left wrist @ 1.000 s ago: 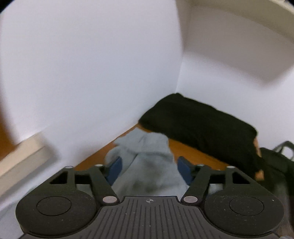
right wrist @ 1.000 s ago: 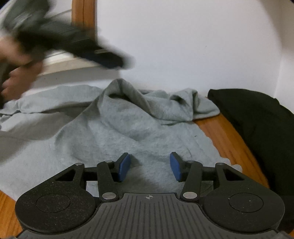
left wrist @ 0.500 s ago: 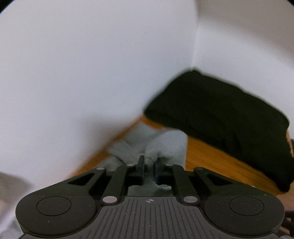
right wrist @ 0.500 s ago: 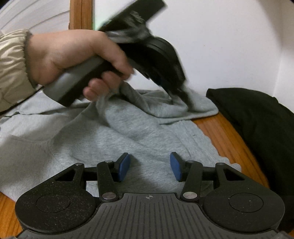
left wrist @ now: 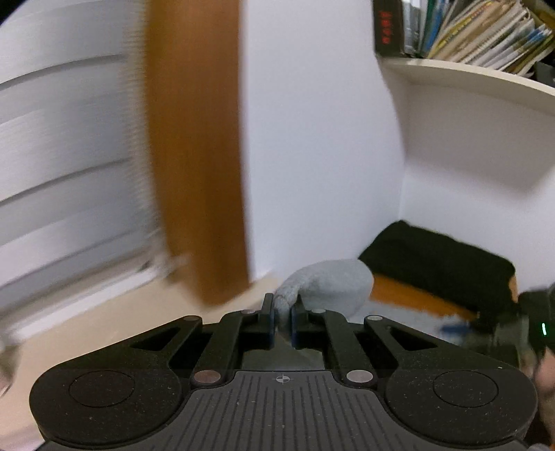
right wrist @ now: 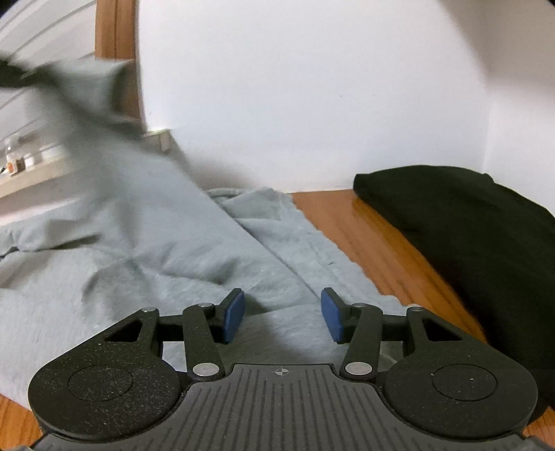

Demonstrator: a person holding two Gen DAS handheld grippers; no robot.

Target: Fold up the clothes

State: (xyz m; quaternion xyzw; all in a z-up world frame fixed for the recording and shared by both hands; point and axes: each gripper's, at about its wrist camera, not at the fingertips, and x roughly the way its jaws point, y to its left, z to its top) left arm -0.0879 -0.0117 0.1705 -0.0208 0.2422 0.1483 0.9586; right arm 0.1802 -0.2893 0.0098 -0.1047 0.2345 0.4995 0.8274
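Observation:
A grey sweatshirt (right wrist: 145, 243) lies spread on the wooden table (right wrist: 374, 239). My left gripper (left wrist: 282, 324) is shut on a bunched fold of the grey sweatshirt (left wrist: 326, 284) and holds it lifted. In the right wrist view that lifted part (right wrist: 86, 100) rises blurred at the upper left. My right gripper (right wrist: 281, 315) is open, low over the sweatshirt's near edge, with nothing between its blue pads (right wrist: 233, 314).
A folded black garment (right wrist: 468, 236) lies at the right against the white wall, also in the left wrist view (left wrist: 440, 263). A wooden window frame (left wrist: 197, 149) and blinds stand at the left. A shelf with books (left wrist: 478, 31) hangs above.
My left gripper has lifted its grey fold up and to the left, away from the black garment. The cloth now rises in a slope. My right gripper has stayed open and still.

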